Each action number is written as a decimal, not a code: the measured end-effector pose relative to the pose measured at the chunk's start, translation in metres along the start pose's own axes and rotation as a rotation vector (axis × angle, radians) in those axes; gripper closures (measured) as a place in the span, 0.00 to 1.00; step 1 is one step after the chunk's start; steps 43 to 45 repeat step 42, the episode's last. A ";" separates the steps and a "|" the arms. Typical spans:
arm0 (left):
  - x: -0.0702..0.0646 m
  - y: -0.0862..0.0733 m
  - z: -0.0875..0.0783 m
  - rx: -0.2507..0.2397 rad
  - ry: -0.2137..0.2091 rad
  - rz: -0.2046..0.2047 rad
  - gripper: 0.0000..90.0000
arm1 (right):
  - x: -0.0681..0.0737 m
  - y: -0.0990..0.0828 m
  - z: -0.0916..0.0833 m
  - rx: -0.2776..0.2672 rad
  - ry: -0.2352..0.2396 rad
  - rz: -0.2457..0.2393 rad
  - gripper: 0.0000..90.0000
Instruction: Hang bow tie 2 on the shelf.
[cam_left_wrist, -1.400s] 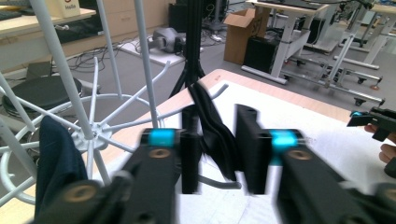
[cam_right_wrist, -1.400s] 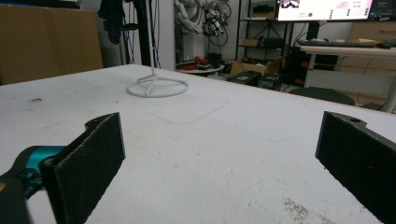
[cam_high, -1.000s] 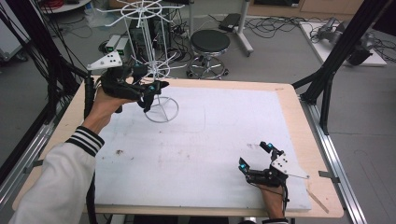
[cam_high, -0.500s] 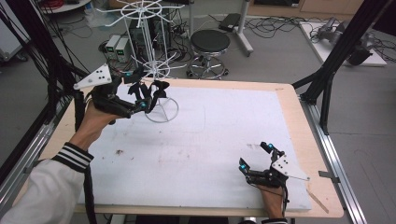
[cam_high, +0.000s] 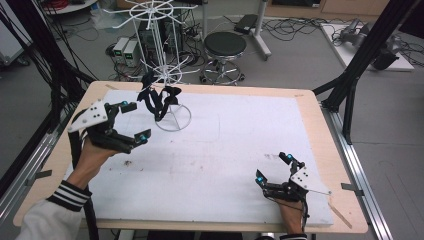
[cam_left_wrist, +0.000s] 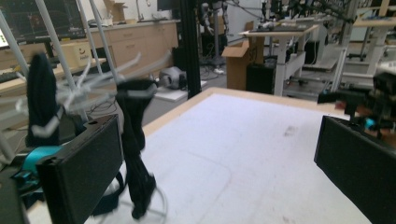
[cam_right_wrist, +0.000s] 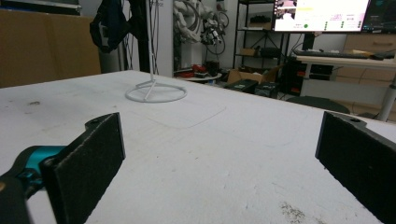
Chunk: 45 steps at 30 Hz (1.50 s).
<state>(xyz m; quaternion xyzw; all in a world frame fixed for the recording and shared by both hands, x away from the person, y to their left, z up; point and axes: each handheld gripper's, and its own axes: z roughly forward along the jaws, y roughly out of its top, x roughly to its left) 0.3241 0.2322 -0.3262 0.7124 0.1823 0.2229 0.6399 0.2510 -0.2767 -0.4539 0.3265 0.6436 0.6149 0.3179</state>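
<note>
White mat (cam_high: 240, 150) faintly stained, wire rack (cam_high: 172, 117) on it; both grippers' jaws spread, seemingly empty.

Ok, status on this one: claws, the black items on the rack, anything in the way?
Left claw open, nothing between pads. Right claw open, low over table. Black items hanging on white rack. Nothing in the way.

White wire rack (cam_high: 161, 60), black cloth straps (cam_high: 159, 100), matt
</note>
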 end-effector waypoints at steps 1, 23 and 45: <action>-0.003 -0.005 -0.002 0.002 -0.001 0.003 0.02 | 0.000 0.000 0.000 0.001 -0.002 -0.004 0.01; -0.027 -0.116 -0.055 -0.065 0.187 -0.041 0.02 | 0.002 0.000 0.000 0.004 -0.021 -0.023 0.01; -0.027 -0.133 -0.061 -0.106 0.221 -0.075 0.02 | 0.005 0.001 0.001 0.019 -0.021 -0.050 0.01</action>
